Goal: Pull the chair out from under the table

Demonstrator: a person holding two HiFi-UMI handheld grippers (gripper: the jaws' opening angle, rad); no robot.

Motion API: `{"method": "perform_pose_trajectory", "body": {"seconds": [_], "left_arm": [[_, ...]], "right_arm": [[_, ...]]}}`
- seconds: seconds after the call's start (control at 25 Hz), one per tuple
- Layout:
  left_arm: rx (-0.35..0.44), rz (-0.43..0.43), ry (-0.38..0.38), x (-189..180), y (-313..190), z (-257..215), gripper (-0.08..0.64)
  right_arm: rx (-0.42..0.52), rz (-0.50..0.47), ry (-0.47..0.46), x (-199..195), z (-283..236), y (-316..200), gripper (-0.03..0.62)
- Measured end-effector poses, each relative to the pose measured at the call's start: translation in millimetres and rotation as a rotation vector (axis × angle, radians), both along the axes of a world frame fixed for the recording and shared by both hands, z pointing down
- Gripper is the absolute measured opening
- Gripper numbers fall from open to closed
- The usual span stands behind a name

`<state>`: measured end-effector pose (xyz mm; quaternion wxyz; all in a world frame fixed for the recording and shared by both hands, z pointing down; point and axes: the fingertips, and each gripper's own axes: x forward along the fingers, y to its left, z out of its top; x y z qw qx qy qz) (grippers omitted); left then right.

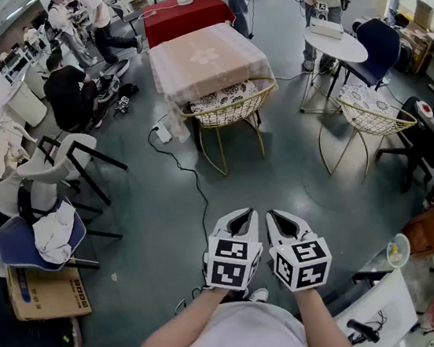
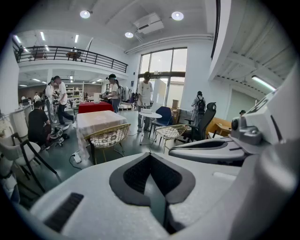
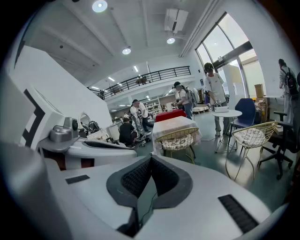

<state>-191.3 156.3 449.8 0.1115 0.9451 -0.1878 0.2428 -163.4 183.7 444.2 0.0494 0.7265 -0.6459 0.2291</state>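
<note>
A gold wire chair (image 1: 228, 105) with a patterned cushion is tucked against the near side of a square table (image 1: 205, 55) under a beige cloth, far ahead across the floor. My left gripper (image 1: 245, 215) and right gripper (image 1: 275, 216) are held side by side close to my body, both shut with nothing between the jaws. The left gripper view has its closed tips (image 2: 150, 153) below the chair (image 2: 108, 136) and table (image 2: 98, 119). In the right gripper view the closed tips (image 3: 151, 157) point toward the same chair (image 3: 178, 138) and table (image 3: 174, 124).
A second wire chair (image 1: 372, 116) and a round white table (image 1: 334, 42) stand at the right. A black cable (image 1: 194, 180) runs over the floor toward the chair. White chairs (image 1: 49, 163) and a cardboard box (image 1: 46, 294) crowd the left. Several people stand or crouch at the back.
</note>
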Motion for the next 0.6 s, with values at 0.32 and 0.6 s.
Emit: {"method": "perform_pose_trajectory", "body": {"seconds": [0.32,0.6], "left_arm": [[-0.016,-0.018,0.018,-6.4,8.8,0.5,0.005],[-0.020,-0.018,0.018,-3.7,5.1,2.4,0.005]], "right_arm": [[0.003,-0.017,0.005,-8.8,-2.0,8.6,0.002],[-0.007,-0.008,-0.001,-2.6,1.5,7.6,0.002]]}}
